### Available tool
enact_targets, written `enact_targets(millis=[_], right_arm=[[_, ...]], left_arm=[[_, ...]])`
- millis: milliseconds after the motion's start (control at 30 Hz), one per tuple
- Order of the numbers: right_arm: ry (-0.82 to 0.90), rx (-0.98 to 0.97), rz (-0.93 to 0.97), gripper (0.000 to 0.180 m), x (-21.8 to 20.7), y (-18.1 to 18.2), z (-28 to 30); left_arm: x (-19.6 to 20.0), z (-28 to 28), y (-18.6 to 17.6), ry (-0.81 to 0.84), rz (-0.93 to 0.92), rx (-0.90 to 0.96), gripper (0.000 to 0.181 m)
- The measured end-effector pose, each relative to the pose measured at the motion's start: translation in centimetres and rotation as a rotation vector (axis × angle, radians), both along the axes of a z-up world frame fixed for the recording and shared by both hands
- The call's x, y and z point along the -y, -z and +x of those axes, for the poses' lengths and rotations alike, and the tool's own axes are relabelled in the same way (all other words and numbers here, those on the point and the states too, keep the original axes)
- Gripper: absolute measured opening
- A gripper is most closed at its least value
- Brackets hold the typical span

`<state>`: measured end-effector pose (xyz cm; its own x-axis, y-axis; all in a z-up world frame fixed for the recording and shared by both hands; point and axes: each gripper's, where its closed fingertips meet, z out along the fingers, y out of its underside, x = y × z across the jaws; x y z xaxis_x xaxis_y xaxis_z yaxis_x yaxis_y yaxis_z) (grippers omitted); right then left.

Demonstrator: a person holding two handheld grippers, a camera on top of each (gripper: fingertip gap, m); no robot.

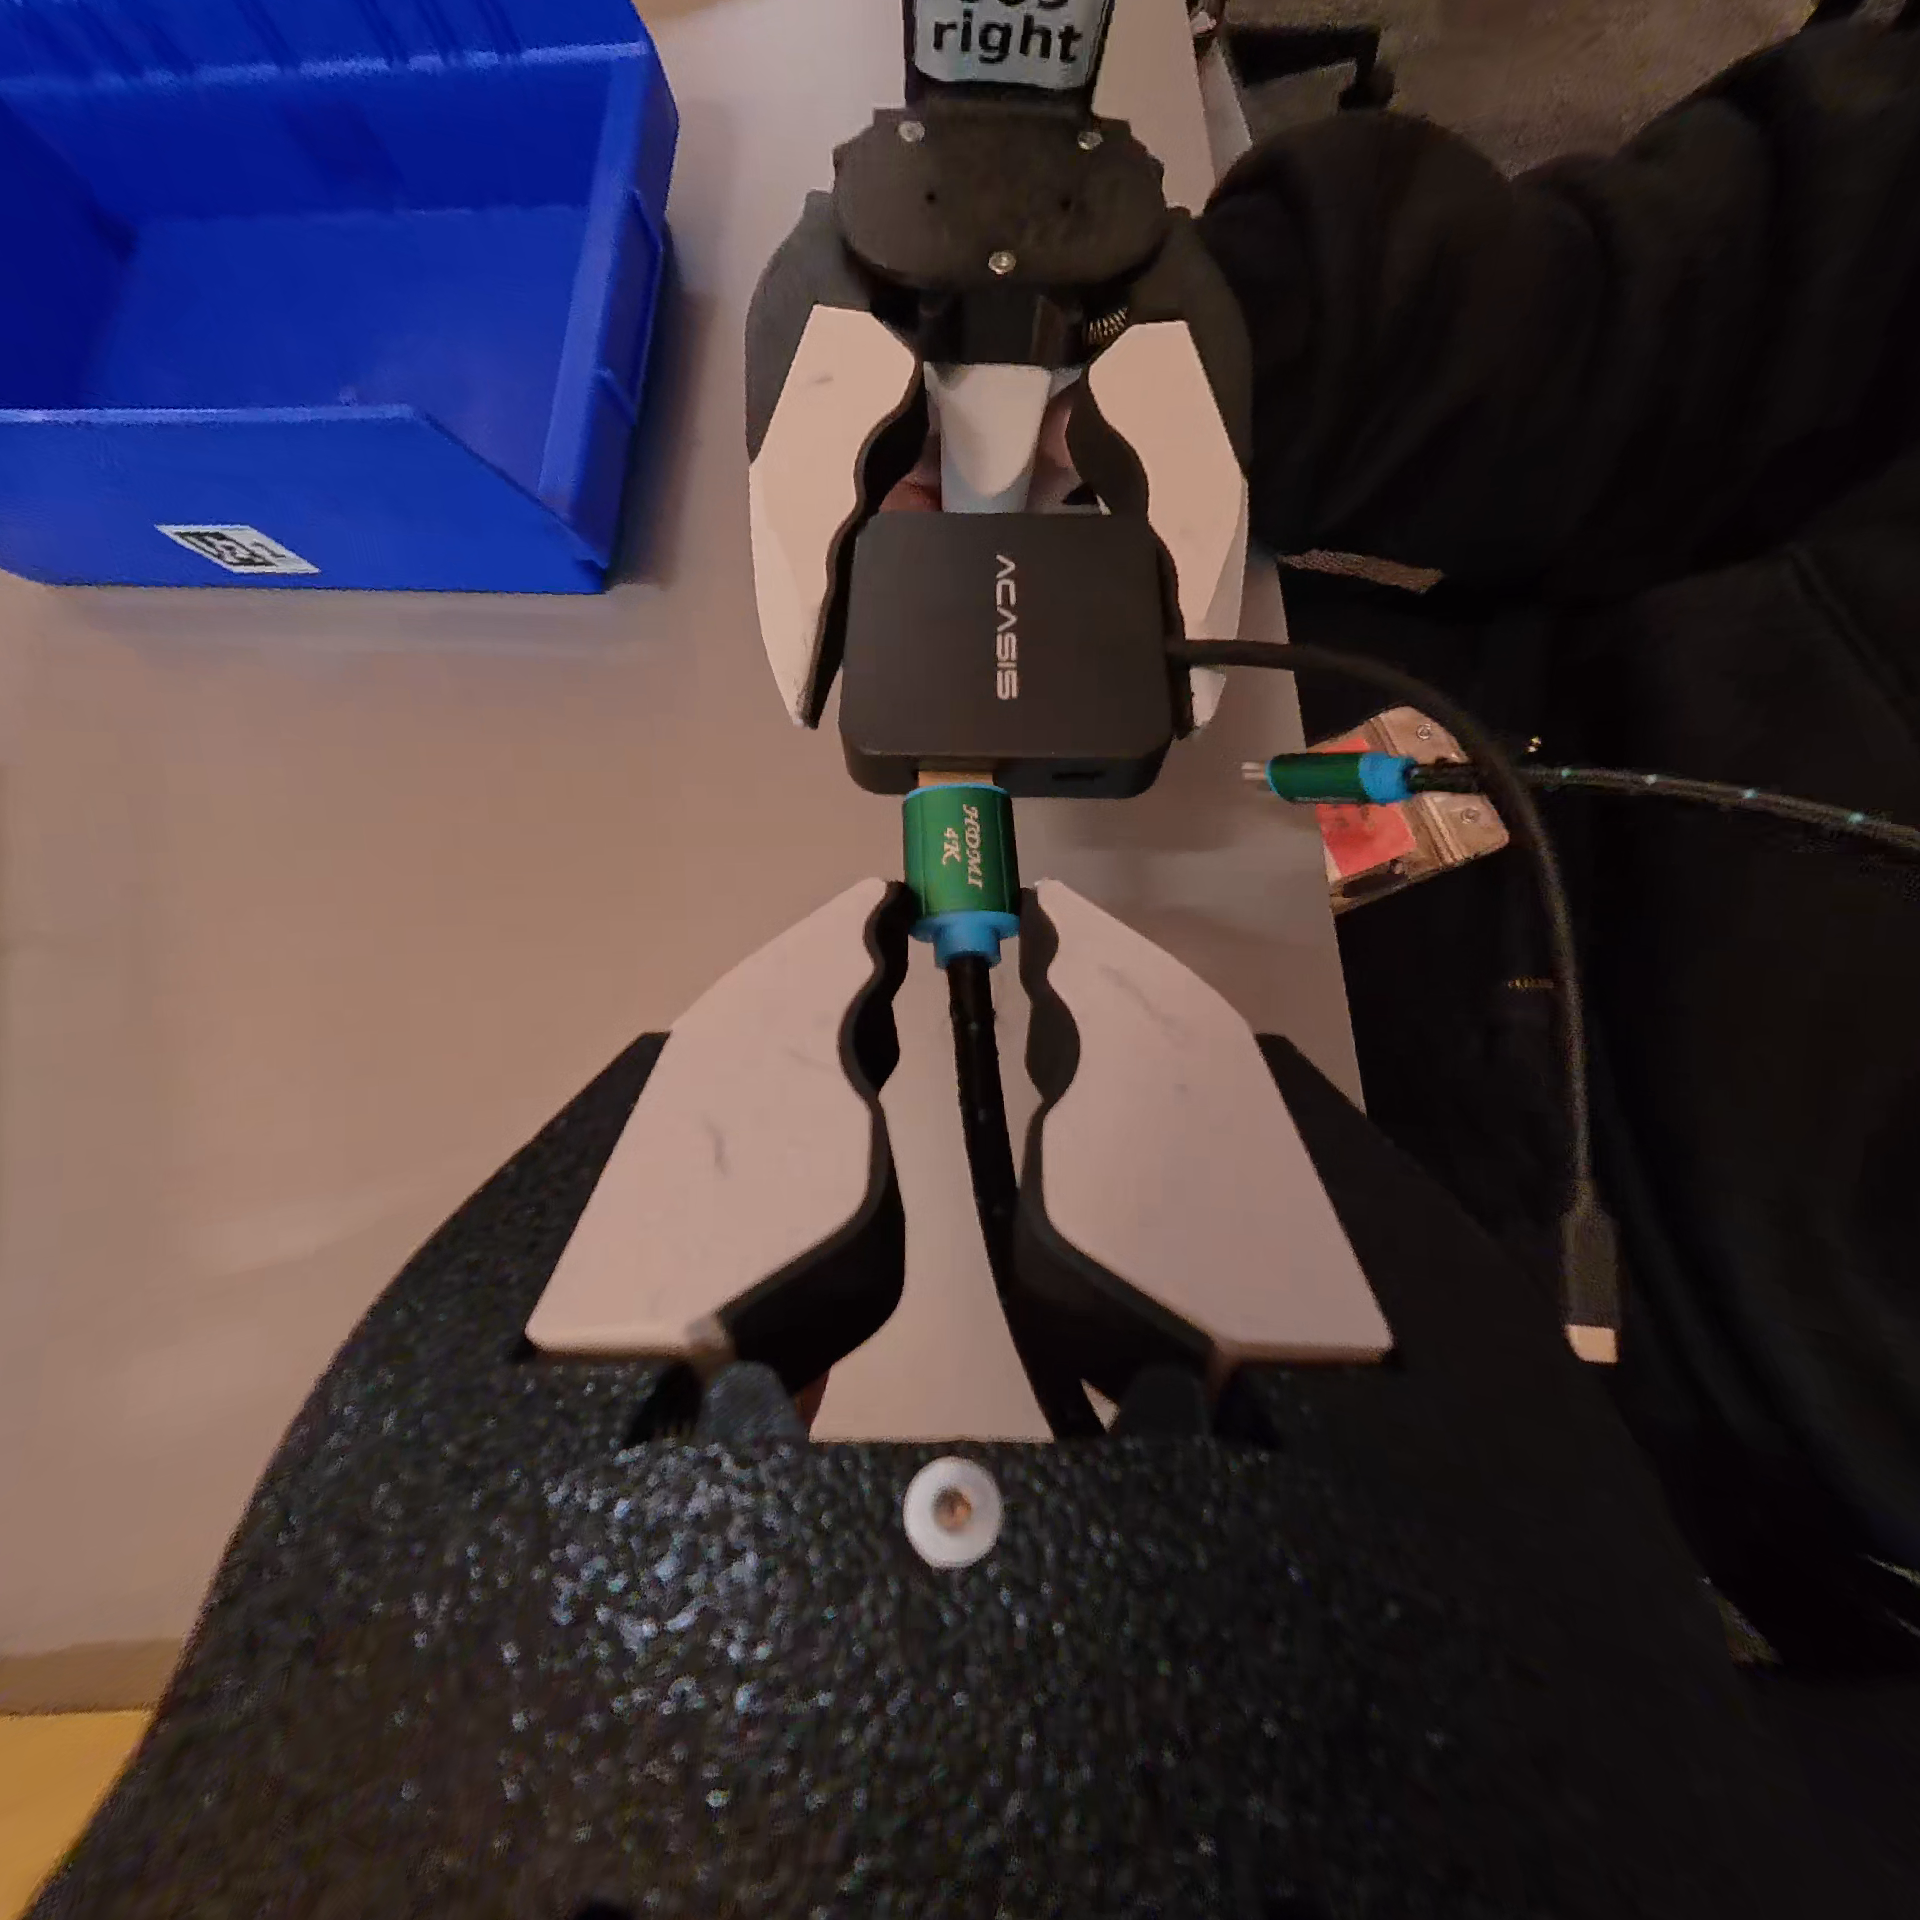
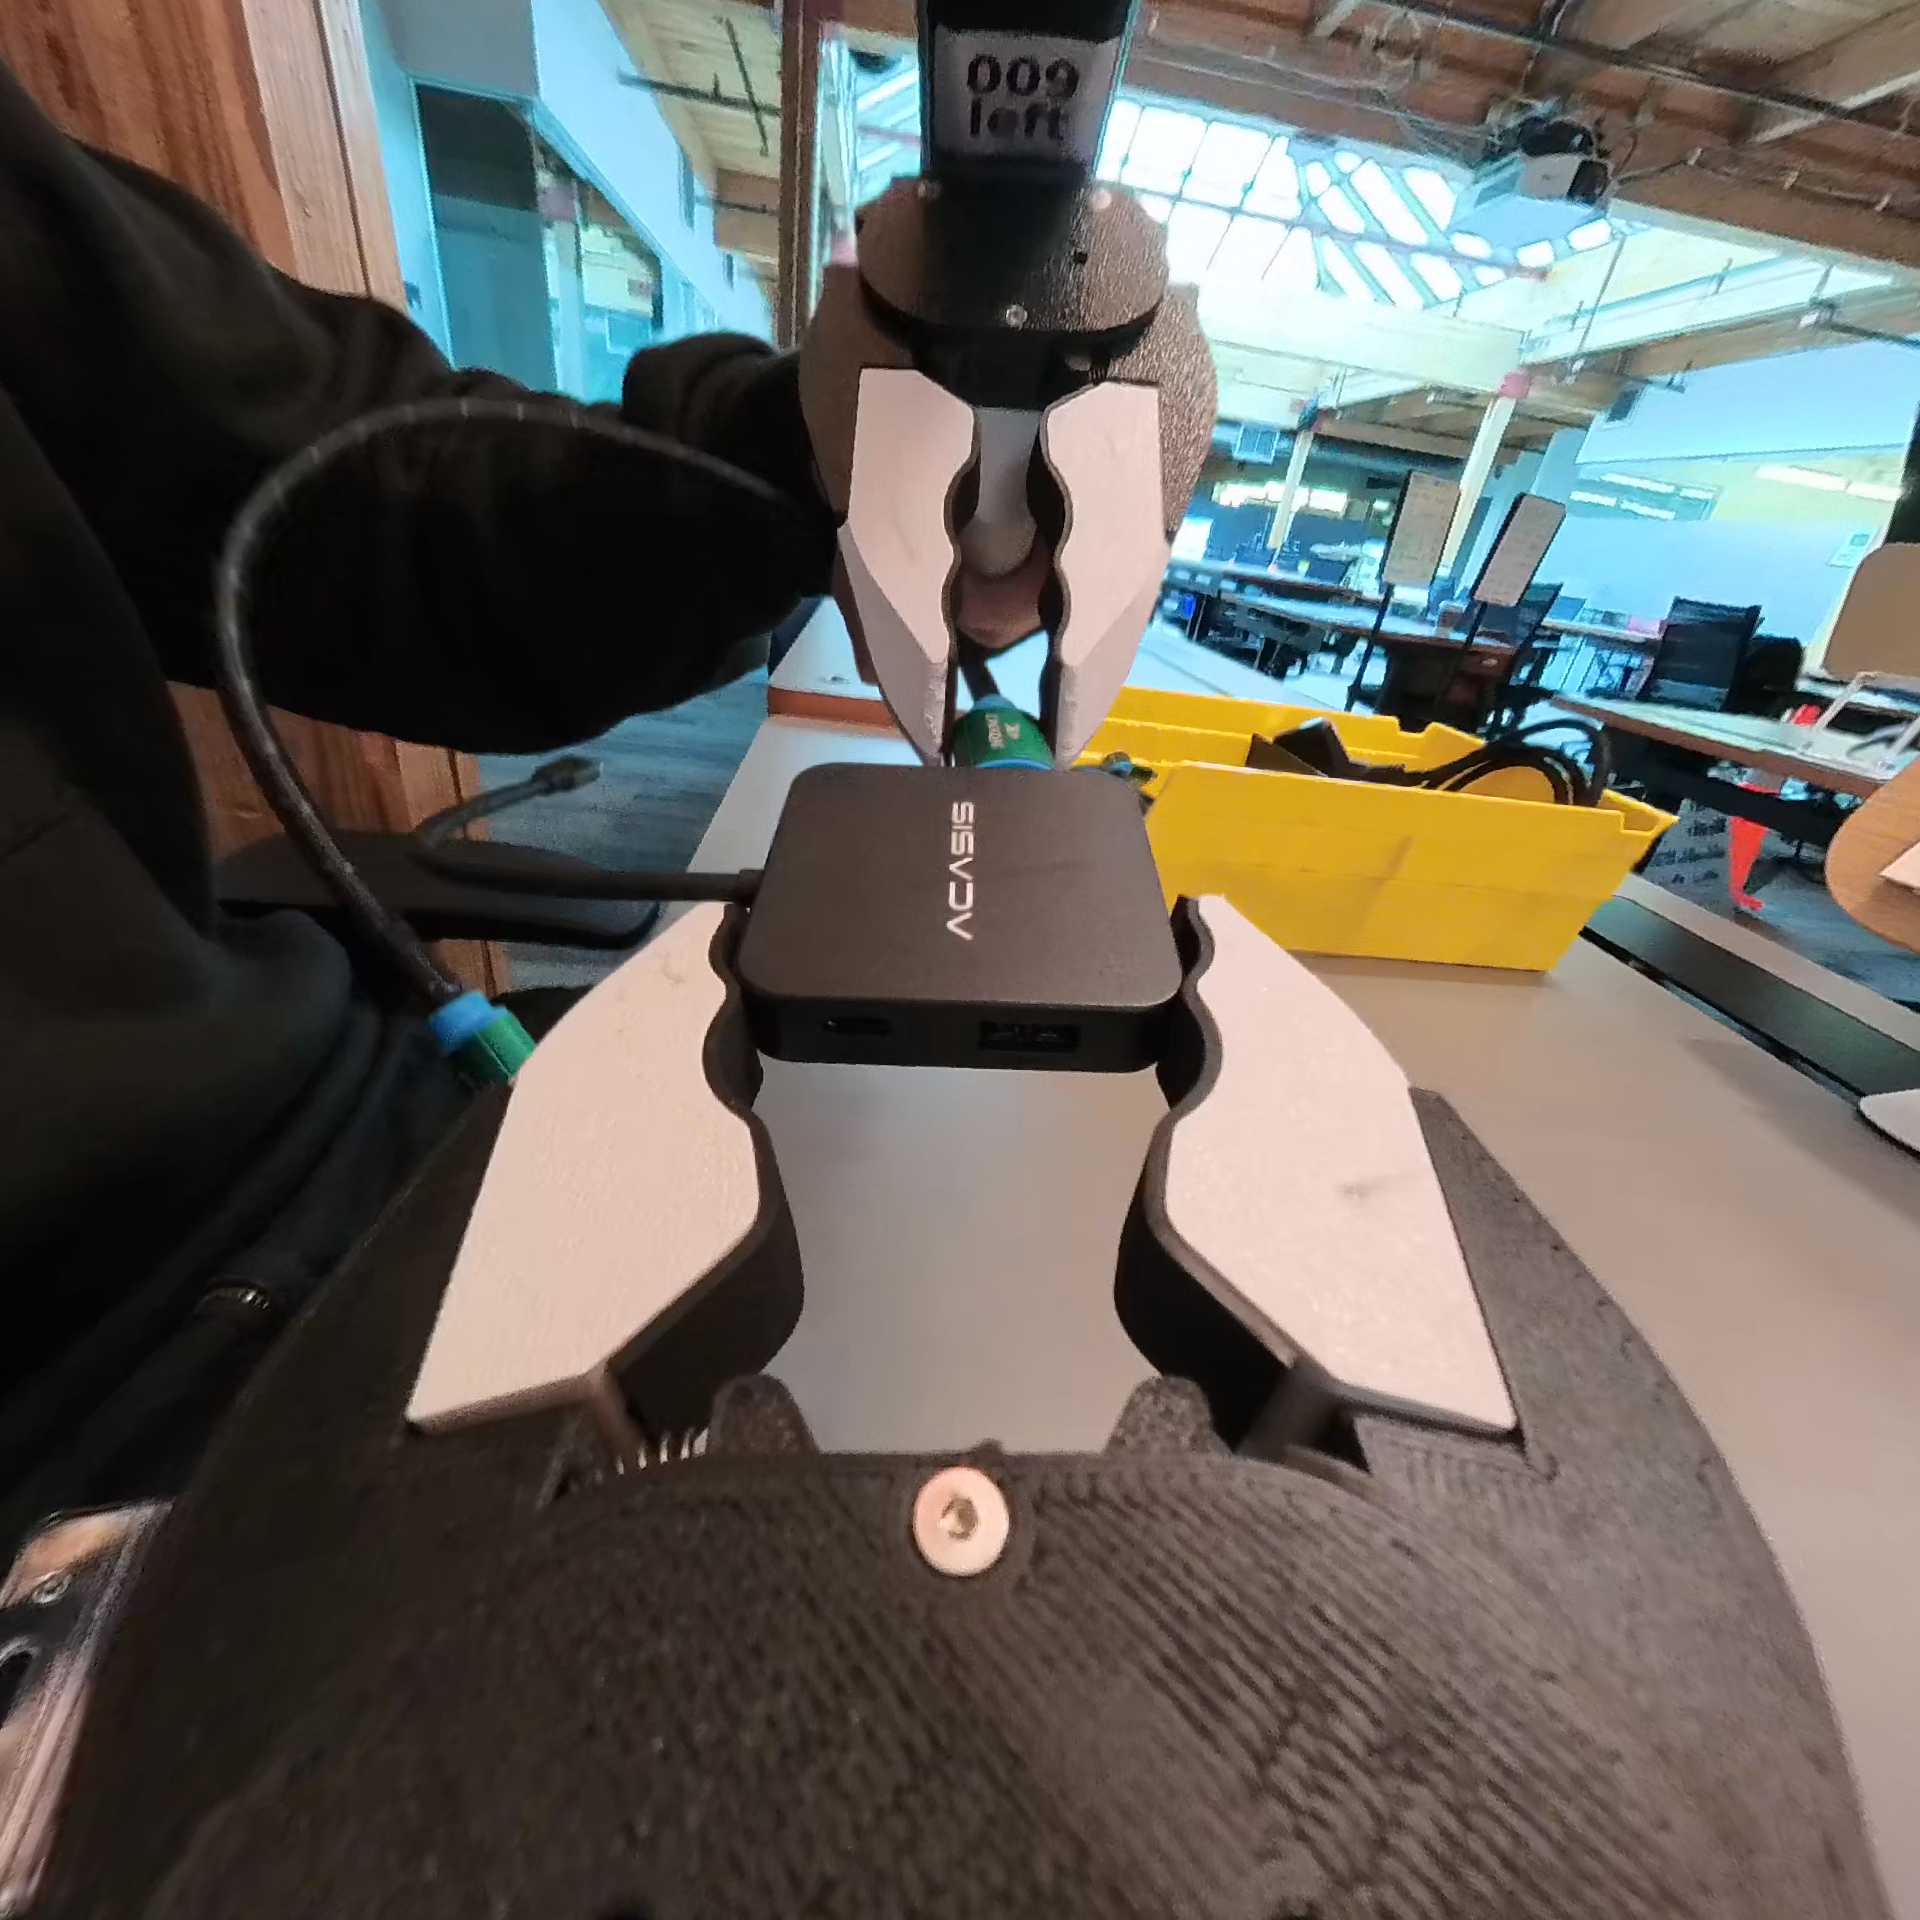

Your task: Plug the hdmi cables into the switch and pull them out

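Right gripper [image 2: 961, 966] fingers clamp the white-lettered black switch [image 1: 1003, 655]; left gripper [image 1: 961, 914] fingers pinch the gold-lettered green plug [image 1: 958, 862].

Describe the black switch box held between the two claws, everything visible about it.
The switch is a flat, square, matte black box with rounded corners and pale lettering on top. It lies level just above the grey table, clamped at its sides by the right claw. A green HDMI plug sits partly in one edge port, its metal tip still showing. The opposite edge has two empty ports. A thin black cable leaves one side.
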<state>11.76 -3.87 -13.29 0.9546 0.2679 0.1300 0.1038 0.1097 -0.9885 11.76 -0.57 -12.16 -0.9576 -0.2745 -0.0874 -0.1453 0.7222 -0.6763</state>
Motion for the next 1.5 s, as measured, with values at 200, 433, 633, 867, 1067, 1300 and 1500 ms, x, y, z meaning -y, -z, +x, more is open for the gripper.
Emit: enact_targets(millis=[200,433,633,867,1067,1300,1500], right_arm=[[0.007,0.023,-0.069,0.078,-1.1,1.2,-0.4],[0.034,0.092,-0.017,0.078,-1.3,1.0,-0.3],[0.13,0.22,0.05,0.078,0.0,-1.0,0.6],[0.527,0.147,0.161,0.077,7.2,-5.5,7.7],[1.231,0.019,0.168,0.077,17.7,-7.0,16.9],[1.71,0.119,-0.372,0.077,23.2,-3.5,24.4],[1.75,0.214,-0.648,0.077,20.8,-0.4,28.3]], left_arm=[[-0.9,0.0,1.6,0.009,0.132,-0.008,0.02],[-1.0,0.1,1.1,-0.008,0.036,0.039,0.02],[-1.1,0.9,-7.6,-0.088,-0.283,0.229,0.028],[-10.0,1.1,-13.1,-0.391,-0.662,0.418,0.029],[-11.3,0.5,-3.8,-0.443,-0.65,0.215,0.03],[-8.9,-0.1,1.3,-0.372,-0.617,0.086,0.03],[-8.0,0.2,2.6,-0.343,-0.56,0.069,0.03]])
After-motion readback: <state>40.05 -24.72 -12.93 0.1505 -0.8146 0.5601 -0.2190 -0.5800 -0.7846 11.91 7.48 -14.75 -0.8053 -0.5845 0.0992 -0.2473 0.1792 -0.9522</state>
